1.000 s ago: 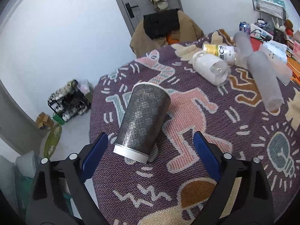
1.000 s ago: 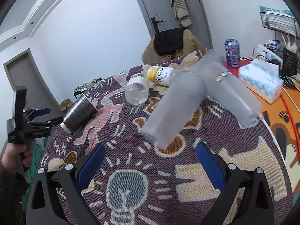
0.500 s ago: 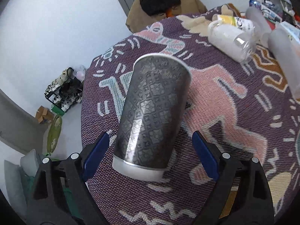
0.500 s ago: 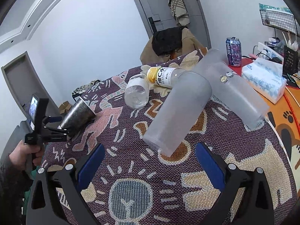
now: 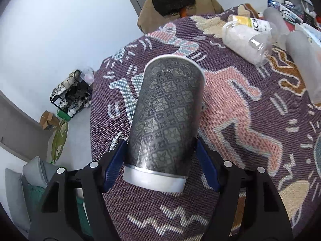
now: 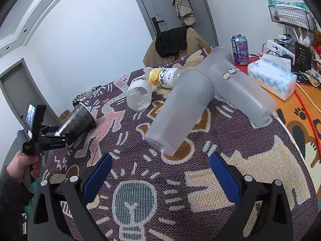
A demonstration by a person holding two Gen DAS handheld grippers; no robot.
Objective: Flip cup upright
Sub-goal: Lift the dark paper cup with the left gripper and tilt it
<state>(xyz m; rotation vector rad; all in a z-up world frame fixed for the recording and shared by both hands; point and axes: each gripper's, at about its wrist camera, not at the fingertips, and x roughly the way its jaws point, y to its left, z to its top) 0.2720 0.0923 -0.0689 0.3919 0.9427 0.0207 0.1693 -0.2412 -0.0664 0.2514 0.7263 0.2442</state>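
Note:
A dark patterned paper cup (image 5: 166, 118) lies on its side on the purple patterned tablecloth (image 5: 240, 160), its white base toward me and its rim pointing away. My left gripper (image 5: 160, 154) is closed around the cup near its base, both blue pads against its sides. The cup also shows in the right wrist view (image 6: 77, 120), with the left gripper (image 6: 60, 134) around it at the table's left edge. My right gripper (image 6: 158, 178) is open and empty above the cloth, just short of a frosted tumbler (image 6: 180, 112) lying on its side.
A second frosted tumbler (image 6: 240, 90), a clear plastic jar (image 6: 139, 96) and a yellow-capped bottle (image 6: 166, 77) lie on the table. A drink can (image 6: 239, 50) and a tissue pack (image 6: 270, 78) sit at the right. The table edge (image 5: 94, 120) is close on the left.
My left gripper moved forward over the dark cup and closed its fingers onto the cup's sides near the base. The right gripper stayed almost still and open.

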